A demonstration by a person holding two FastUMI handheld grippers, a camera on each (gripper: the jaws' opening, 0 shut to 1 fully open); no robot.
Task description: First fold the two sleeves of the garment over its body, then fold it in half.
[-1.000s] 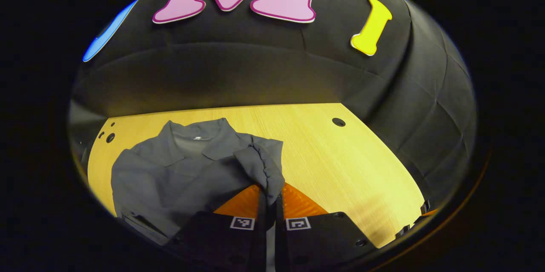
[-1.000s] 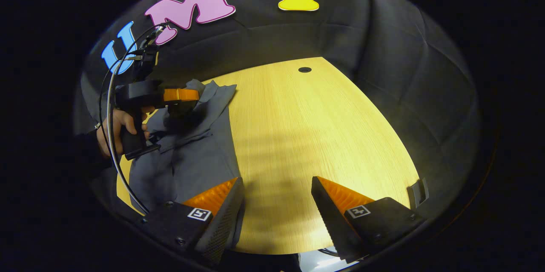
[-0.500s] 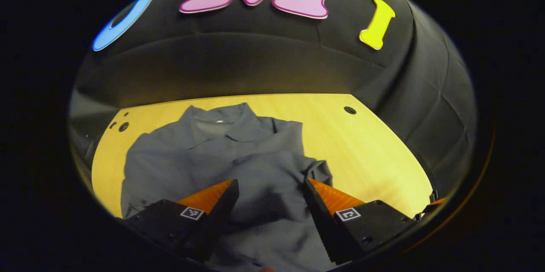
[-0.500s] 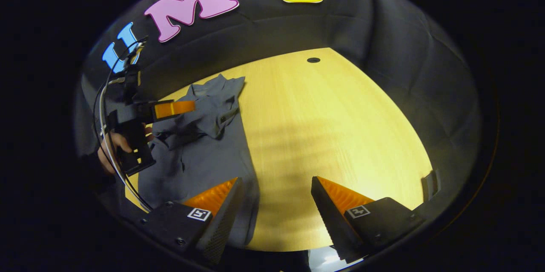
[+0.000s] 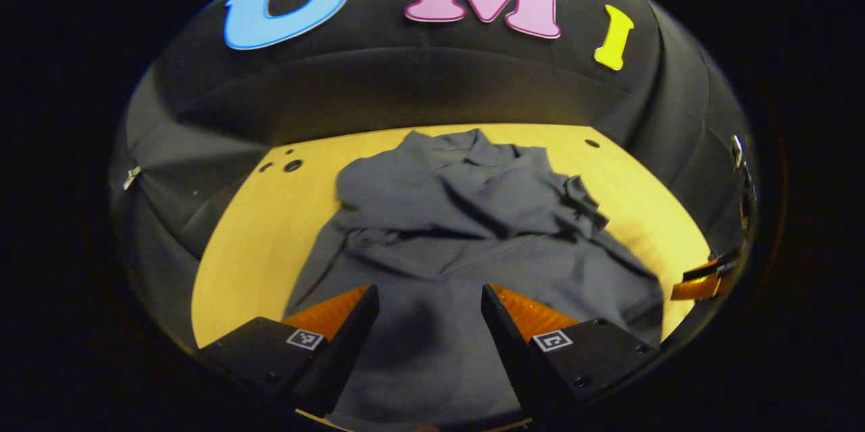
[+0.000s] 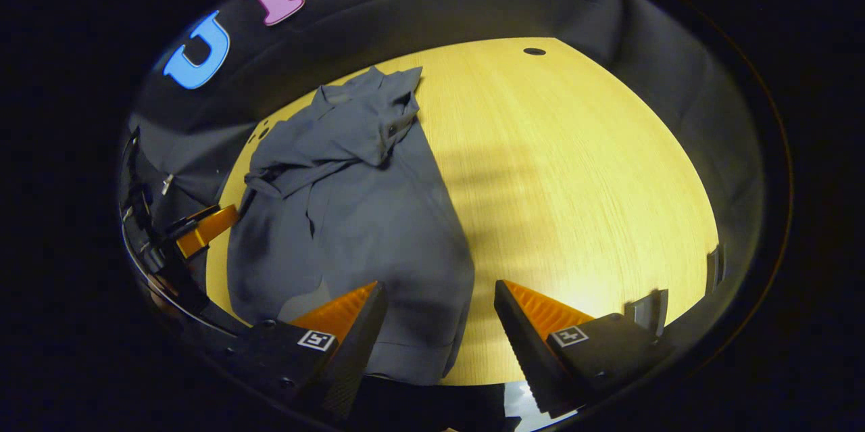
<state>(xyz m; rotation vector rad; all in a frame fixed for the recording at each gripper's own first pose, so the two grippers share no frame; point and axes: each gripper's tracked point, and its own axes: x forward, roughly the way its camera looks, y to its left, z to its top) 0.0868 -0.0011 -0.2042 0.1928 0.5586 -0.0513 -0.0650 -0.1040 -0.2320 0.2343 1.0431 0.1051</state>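
Observation:
A grey collared shirt point(image 5: 466, 236) lies on the wooden table point(image 5: 270, 229), collar toward the far wall. Both sleeves lie folded over its chest, one bunched sleeve end point(image 5: 581, 205) near the right side of the chest. In the right gripper view the shirt point(image 6: 358, 209) covers the left part of the table point(image 6: 574, 182). My left gripper point(image 5: 427, 297) is open above the shirt's lower body, holding nothing. My right gripper point(image 6: 439, 293) is open over the shirt's lower right edge, holding nothing. The left gripper point(image 6: 203, 229) also shows at the left rim of the right gripper view.
Small round holes point(image 5: 292, 165) mark the table's far left corner, and another hole point(image 6: 534, 51) sits at its far right. Bare wood lies to the right of the shirt. The black cloth wall closes the table off behind.
My left gripper let go of the sleeve, opened, and pulled back toward the shirt's hem. The sleeve now rests on the chest. My right gripper shifted left over the shirt's lower edge.

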